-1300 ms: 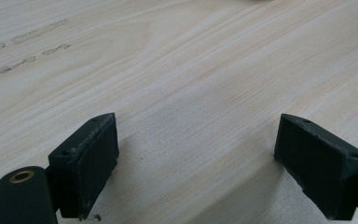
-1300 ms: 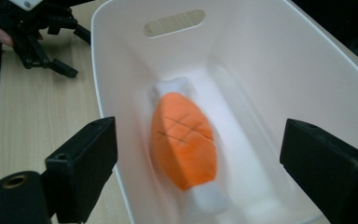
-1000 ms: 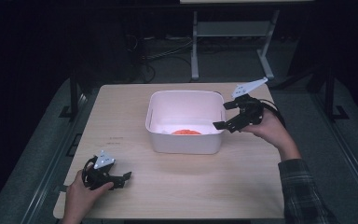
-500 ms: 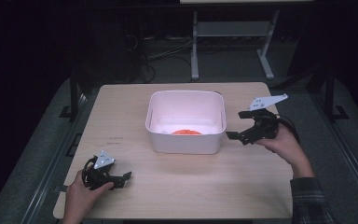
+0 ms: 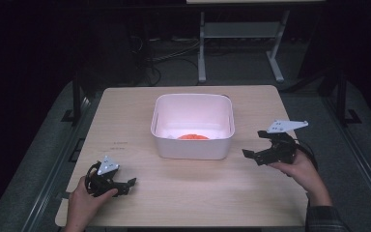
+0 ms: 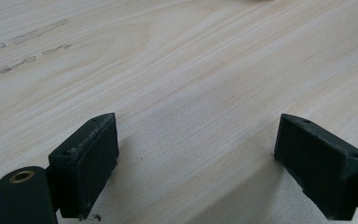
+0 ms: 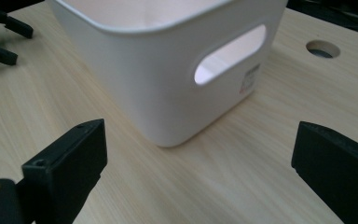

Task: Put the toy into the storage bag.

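A white bin (image 5: 193, 147) stands mid-table with an orange object (image 5: 193, 137) on its floor. My right gripper (image 5: 252, 144) is held just right of the bin's front corner, open, with nothing between its jaws. In the right gripper view the bin's handle-slot wall (image 7: 168, 84) lies straight ahead of the open right gripper (image 7: 200, 163). My left gripper (image 5: 127, 186) rests near the table's front left, open and empty. In the left gripper view its jaws (image 6: 196, 158) stand wide apart over bare wood.
The wooden table (image 5: 140, 106) has a cable hole (image 7: 322, 48) beyond the bin. Faint marks (image 6: 32, 32) show on the wood ahead of the left gripper. A metal stand (image 5: 241, 34) and cables lie on the dark floor behind.
My right gripper has drawn away from the bin's right rim, moving right and toward the person, and stays open. The left gripper has not moved.
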`<state>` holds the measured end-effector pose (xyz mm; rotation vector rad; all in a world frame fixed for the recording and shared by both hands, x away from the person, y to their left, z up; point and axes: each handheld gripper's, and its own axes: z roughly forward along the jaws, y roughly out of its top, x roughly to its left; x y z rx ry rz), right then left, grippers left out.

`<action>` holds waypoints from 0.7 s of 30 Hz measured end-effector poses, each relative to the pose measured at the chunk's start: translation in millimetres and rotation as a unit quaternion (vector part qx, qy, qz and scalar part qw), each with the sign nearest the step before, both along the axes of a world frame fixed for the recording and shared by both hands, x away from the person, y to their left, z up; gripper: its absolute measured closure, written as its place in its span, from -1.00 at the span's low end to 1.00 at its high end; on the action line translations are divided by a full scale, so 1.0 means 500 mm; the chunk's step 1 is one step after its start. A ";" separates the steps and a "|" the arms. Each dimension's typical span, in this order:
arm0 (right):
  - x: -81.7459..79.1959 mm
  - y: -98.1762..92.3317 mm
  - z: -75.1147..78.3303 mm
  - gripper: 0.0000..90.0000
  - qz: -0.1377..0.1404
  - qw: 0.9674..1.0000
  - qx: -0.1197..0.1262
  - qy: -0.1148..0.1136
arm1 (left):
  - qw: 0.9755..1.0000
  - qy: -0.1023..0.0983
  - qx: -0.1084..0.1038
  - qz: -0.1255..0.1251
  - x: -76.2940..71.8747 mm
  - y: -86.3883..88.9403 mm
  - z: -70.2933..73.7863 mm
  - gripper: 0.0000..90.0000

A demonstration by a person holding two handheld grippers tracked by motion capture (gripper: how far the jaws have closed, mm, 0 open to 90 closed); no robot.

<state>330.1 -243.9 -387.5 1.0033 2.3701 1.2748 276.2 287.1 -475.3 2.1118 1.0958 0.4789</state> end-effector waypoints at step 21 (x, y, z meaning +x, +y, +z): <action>-0.073 -0.032 -0.102 -0.93 -0.047 0.999 -0.013 0.013 | 1.000 0.000 0.001 -0.001 0.000 0.000 0.000 -0.71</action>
